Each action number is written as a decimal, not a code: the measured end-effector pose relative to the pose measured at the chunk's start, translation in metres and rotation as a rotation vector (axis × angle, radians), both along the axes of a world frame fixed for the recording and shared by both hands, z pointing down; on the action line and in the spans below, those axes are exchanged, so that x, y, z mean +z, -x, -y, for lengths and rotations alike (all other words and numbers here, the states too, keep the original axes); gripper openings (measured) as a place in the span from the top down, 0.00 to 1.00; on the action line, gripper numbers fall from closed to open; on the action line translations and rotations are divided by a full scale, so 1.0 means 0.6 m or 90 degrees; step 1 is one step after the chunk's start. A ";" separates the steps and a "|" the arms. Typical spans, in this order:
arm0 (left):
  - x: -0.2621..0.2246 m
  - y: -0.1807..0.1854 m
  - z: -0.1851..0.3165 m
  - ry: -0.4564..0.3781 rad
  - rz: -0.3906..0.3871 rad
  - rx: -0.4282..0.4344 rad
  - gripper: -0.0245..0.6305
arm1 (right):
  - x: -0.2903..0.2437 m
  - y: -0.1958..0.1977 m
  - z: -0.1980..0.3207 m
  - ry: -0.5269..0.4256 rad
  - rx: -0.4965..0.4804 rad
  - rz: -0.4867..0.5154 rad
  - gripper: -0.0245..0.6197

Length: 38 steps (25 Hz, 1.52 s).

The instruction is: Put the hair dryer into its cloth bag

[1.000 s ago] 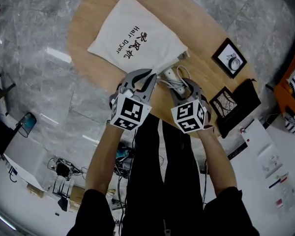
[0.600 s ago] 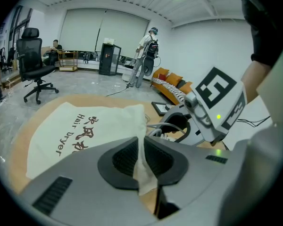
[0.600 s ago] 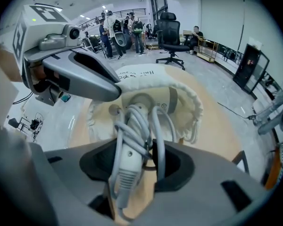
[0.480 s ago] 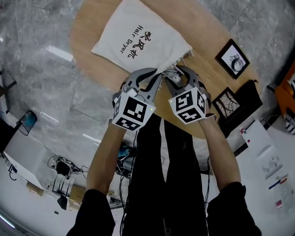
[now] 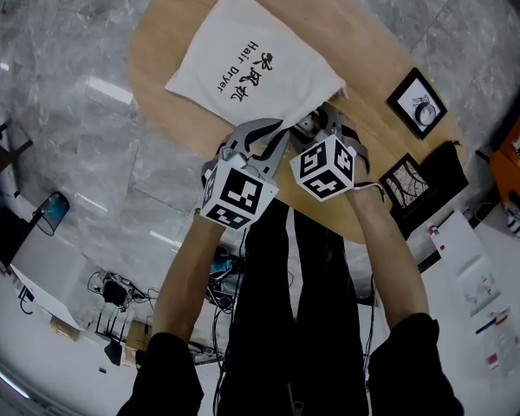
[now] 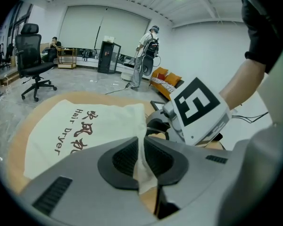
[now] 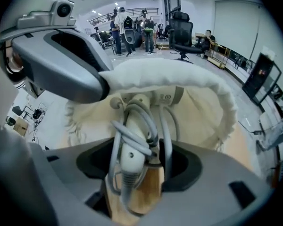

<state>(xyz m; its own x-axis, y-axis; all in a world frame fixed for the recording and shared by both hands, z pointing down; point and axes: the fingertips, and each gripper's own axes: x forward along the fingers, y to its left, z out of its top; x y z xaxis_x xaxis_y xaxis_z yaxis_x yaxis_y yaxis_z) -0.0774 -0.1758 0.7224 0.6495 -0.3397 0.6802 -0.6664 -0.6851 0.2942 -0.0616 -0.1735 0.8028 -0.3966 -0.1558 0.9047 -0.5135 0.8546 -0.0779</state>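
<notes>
A cream cloth bag (image 5: pixel 243 59) printed "Hair Dryer" lies on the round wooden table (image 5: pixel 156 68), its mouth toward me. My left gripper (image 5: pixel 276 135) is shut on the bag's rim (image 6: pixel 140 140) and lifts the mouth open. The white hair dryer (image 7: pixel 137 135), wrapped in its grey cord, has its head inside the open mouth (image 7: pixel 179 79). Its handle lies between the jaws of my right gripper (image 7: pixel 137 168). Those jaws are opening, and bare wood shows beside the handle. In the head view the right gripper (image 5: pixel 316 126) sits right beside the left one.
Two framed pictures (image 5: pixel 416 102) (image 5: pixel 405 180) and a black pouch (image 5: pixel 438 167) lie on the table's right side. The table's near edge runs under my hands. White sheets (image 5: pixel 472 271) lie at the lower right. An office chair (image 6: pixel 33 55) and people stand far off.
My right gripper has slid toward the bag's mouth and up against the left gripper, carrying the dryer farther in. The left gripper has kept its hold on the rim.
</notes>
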 end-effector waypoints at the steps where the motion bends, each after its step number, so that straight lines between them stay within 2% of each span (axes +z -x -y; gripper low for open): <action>1: 0.001 0.000 -0.001 0.001 0.001 0.000 0.90 | -0.003 -0.003 -0.002 -0.004 0.009 -0.004 0.52; 4: 0.001 -0.001 -0.001 0.001 0.003 -0.001 0.90 | -0.020 -0.023 -0.015 -0.020 0.041 -0.015 0.47; 9: 0.003 0.000 -0.001 0.004 0.004 -0.002 0.90 | -0.044 -0.059 -0.032 -0.058 0.121 -0.019 0.46; 12: 0.004 -0.001 0.000 0.007 0.002 -0.005 0.90 | -0.035 -0.074 -0.052 -0.026 0.142 -0.020 0.45; 18: 0.007 -0.001 -0.002 0.012 -0.002 -0.015 0.90 | 0.016 -0.070 -0.069 0.035 0.075 -0.069 0.44; 24: 0.007 0.000 0.000 0.013 -0.009 -0.019 0.90 | 0.016 -0.065 -0.076 0.060 0.058 -0.086 0.58; 29: 0.003 -0.002 0.000 0.011 -0.016 -0.019 0.90 | -0.001 -0.061 -0.055 0.044 0.036 -0.042 0.63; 30: 0.002 -0.002 0.000 0.010 -0.016 -0.019 0.90 | -0.007 -0.059 -0.047 0.028 0.027 -0.037 0.70; 31: 0.002 -0.001 0.000 0.010 -0.017 -0.019 0.90 | -0.012 -0.055 -0.039 0.016 0.019 -0.033 0.73; 38: 0.000 -0.002 0.000 0.015 -0.028 -0.023 0.90 | -0.033 -0.019 0.008 0.003 0.027 0.010 0.75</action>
<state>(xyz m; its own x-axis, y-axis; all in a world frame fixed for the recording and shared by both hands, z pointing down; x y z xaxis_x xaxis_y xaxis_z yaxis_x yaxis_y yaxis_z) -0.0759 -0.1756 0.7227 0.6668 -0.3473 0.6594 -0.6762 -0.6539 0.3394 -0.0502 -0.1780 0.7832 -0.4043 -0.1683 0.8990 -0.5477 0.8318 -0.0906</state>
